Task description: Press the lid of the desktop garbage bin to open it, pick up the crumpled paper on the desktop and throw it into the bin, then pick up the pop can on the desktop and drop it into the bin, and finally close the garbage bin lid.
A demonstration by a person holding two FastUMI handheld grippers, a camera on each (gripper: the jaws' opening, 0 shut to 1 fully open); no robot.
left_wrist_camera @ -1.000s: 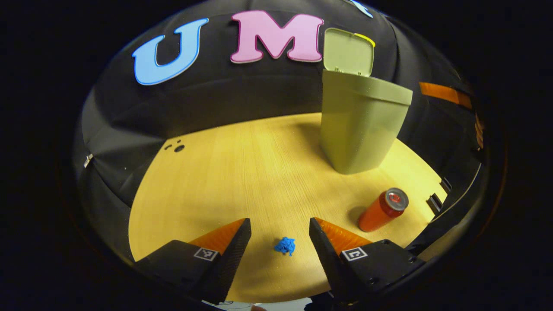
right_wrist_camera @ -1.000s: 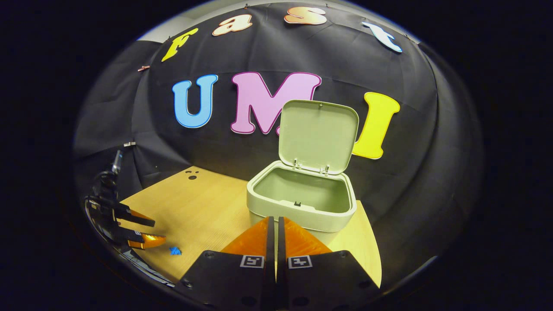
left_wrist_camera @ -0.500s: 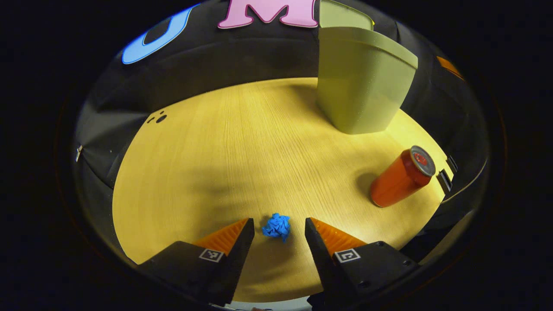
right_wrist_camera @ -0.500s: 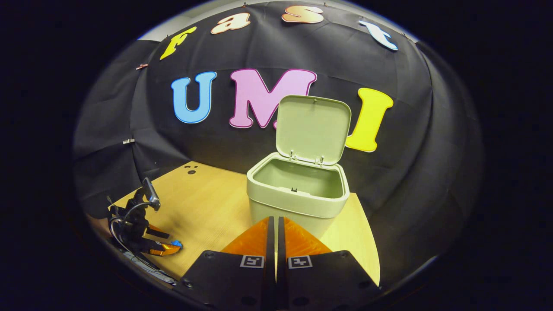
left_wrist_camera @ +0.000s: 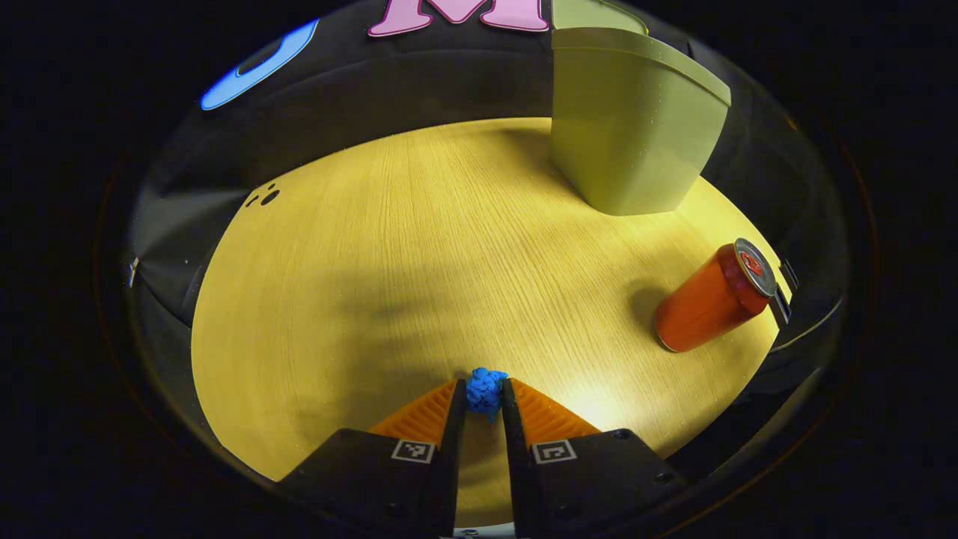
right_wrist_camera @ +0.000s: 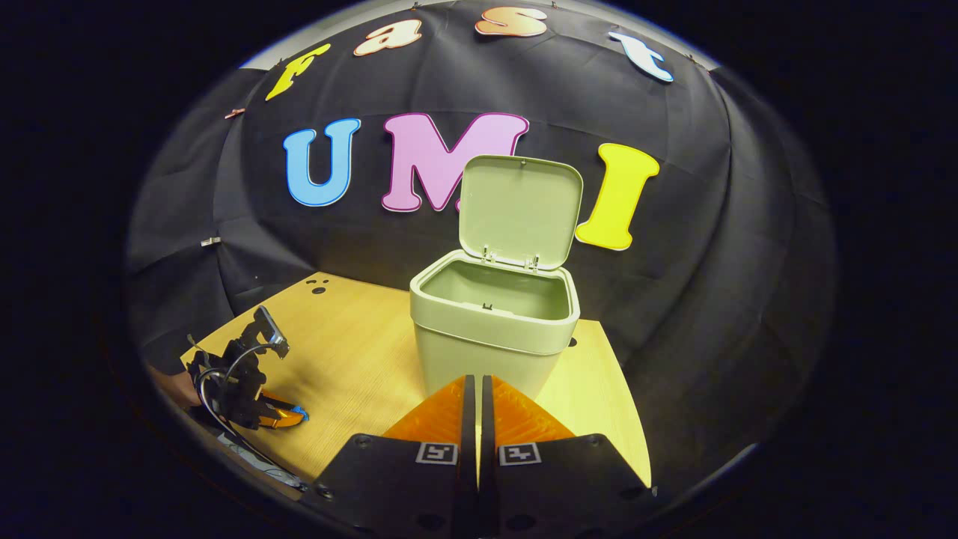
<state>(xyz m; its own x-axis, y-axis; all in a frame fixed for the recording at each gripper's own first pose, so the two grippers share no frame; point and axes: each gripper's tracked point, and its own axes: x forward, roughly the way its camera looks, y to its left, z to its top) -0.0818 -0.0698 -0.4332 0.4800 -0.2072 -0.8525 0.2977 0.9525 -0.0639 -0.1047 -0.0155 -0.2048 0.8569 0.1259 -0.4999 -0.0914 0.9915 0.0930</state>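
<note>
The left claw [left_wrist_camera: 484, 393] is pinched tight on the crumpled paper [left_wrist_camera: 486, 388] low on the near tabletop [left_wrist_camera: 419, 247], so it can go in the far, already-open bin [right_wrist_camera: 494, 326], while the right claw [right_wrist_camera: 477, 389] waits closed and empty.

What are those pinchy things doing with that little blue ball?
The left tongs have pinched the crumpled blue paper down on the wooden table. The green bin stands with its lid up. The right tongs are shut, holding nothing. The red can waits on the table.

Bin lid [left_wrist_camera: 591, 13] top cut off
</note>
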